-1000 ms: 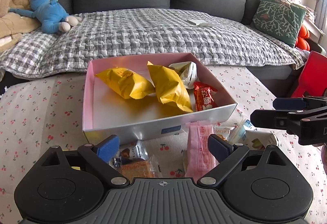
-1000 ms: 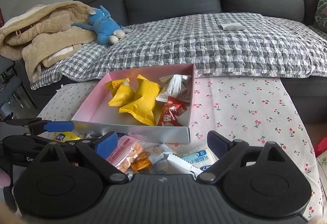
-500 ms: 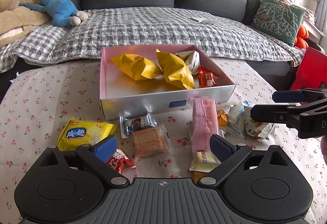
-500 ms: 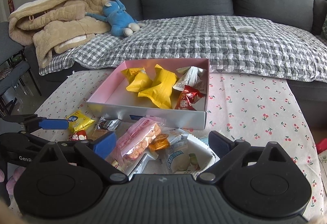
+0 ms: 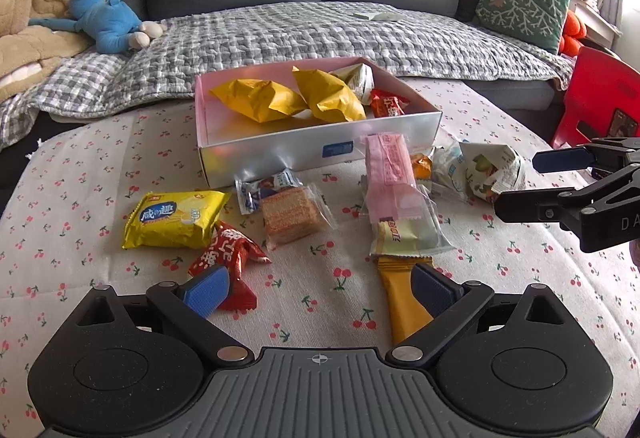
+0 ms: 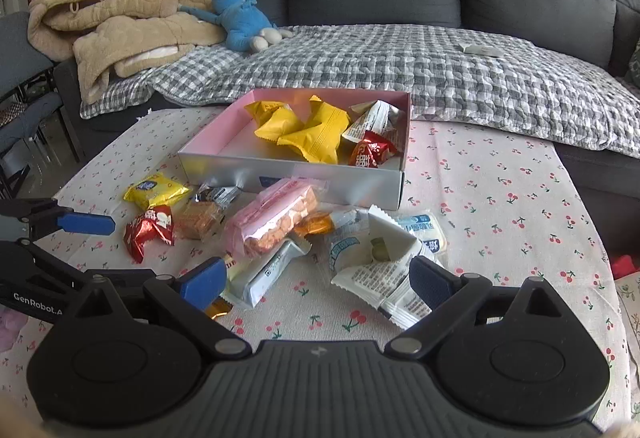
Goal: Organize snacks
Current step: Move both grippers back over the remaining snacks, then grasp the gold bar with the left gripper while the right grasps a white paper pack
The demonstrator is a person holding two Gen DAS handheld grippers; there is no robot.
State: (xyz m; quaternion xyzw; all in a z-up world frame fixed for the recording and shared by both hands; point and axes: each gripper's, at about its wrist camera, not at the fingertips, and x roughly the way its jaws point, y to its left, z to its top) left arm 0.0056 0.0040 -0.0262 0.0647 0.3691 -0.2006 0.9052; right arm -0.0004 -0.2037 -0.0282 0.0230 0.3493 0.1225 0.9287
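A pink-lined box (image 5: 224, 154) (image 6: 280, 182) on the cherry-print table holds two yellow packets (image 5: 260, 104), a white one and a red one (image 6: 370, 154). Several loose snacks lie in front of it: a yellow packet (image 5: 176, 218), a red packet (image 5: 226, 254), a cracker pack (image 5: 290, 214), a pink biscuit pack (image 5: 390, 174) (image 6: 272, 222), an orange stick (image 5: 400, 298) and white packets (image 6: 376, 262). My left gripper (image 5: 320, 288) is open and empty, above the near table. My right gripper (image 6: 316, 278) is open and empty, above the white packets.
A grey sofa with a checked quilt (image 5: 280, 34) runs behind the table. A blue plush toy (image 5: 104, 18) and a beige blanket (image 6: 120, 18) lie at its left. A green cushion (image 5: 524, 6) and a red chair (image 5: 592, 94) are at the right.
Both grippers have drawn back from the box and risen, so more loose snacks on the table show. Both stay open and empty.
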